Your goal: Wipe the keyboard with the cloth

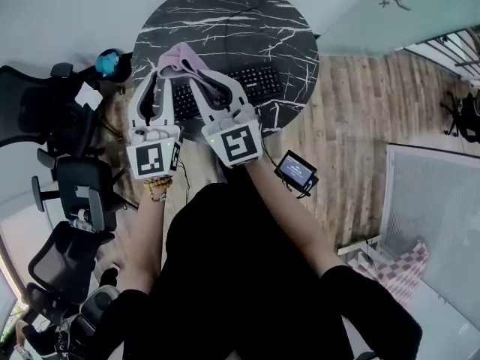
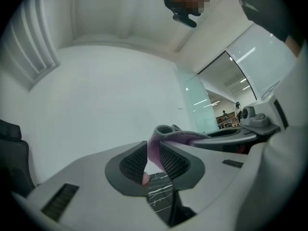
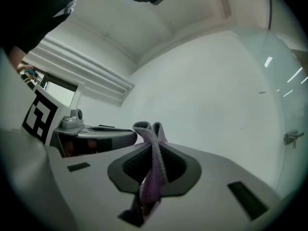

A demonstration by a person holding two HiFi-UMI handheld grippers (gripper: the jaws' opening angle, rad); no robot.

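A lilac cloth (image 1: 184, 57) hangs bunched between my two grippers, which are held up side by side over a round black marble table (image 1: 247, 13). A black keyboard (image 1: 259, 81) lies on the table, partly hidden behind the grippers. My left gripper (image 1: 160, 81) is shut on one end of the cloth (image 2: 152, 150); the table top shows through the gap below its jaws. My right gripper (image 1: 201, 77) is shut on the other end of the cloth (image 3: 154, 162), which droops down between its pads. Both grippers point roughly level at a white wall.
Several black office chairs (image 1: 71, 193) crowd the left side, with a blue object (image 1: 109, 63) near the table's left edge. A small device with a lit screen (image 1: 298, 171) lies on the wooden floor (image 1: 360, 126) at right. A checked cloth (image 1: 401, 270) lies at lower right.
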